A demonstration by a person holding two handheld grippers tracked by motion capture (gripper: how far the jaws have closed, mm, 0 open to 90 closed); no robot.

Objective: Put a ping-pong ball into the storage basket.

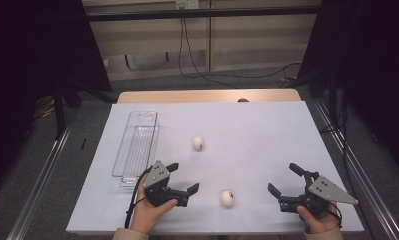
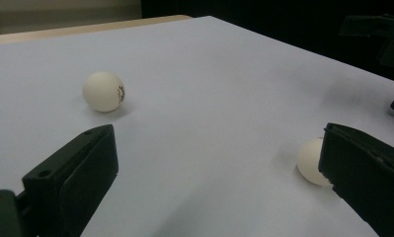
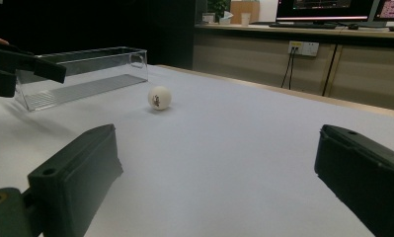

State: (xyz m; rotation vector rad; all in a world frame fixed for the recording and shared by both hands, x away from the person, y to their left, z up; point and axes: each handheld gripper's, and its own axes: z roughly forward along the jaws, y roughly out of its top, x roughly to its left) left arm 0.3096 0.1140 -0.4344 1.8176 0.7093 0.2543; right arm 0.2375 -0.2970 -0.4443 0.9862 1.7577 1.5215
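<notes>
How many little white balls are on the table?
2. One ball lies near the front edge, between the left tool and the right tool. The other ball sits farther back, right of the clear tray.

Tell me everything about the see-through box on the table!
The box is a long, narrow, clear bin that looks like plastic, with thin upright walls, an open top and a ribbed floor. It is empty. It lies flat at the left side of the white sheet, its long side running away from the person. Its near end is close to the left gripper, though contact is unclear. Neither ball is in it.
</notes>
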